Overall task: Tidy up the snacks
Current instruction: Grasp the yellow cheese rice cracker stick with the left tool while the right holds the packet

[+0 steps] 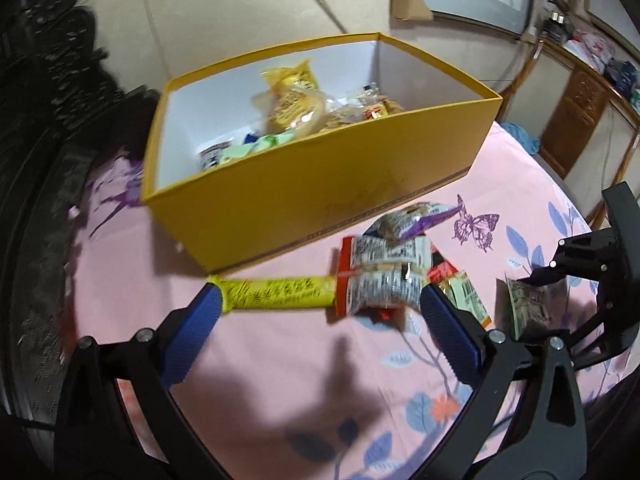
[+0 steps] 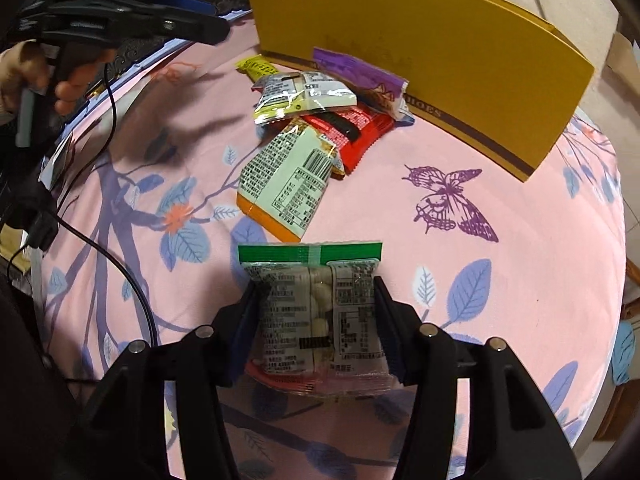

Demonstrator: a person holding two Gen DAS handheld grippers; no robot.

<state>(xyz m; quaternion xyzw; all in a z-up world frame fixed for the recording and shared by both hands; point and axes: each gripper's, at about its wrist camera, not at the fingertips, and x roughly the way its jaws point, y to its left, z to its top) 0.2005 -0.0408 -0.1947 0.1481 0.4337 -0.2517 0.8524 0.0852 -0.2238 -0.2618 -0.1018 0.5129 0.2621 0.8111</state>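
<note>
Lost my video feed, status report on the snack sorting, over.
Left gripper open over the yellow stick pack. Right gripper shut on the green-topped clear nut packet. Yellow cardboard box part-filled. Loose packets ahead of box, no obstruction.

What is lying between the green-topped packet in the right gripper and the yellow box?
In the right wrist view, pink cloth, then a pile of snack packets against the yellow box. The right gripper grips the green-topped packet.

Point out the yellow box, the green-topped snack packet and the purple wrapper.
yellow box (image 1: 320, 184): left wrist view, front outer wall.
green-topped snack packet (image 2: 316, 312): right wrist view, printed back.
purple wrapper (image 2: 356, 72): right wrist view, purple upper face.
</note>
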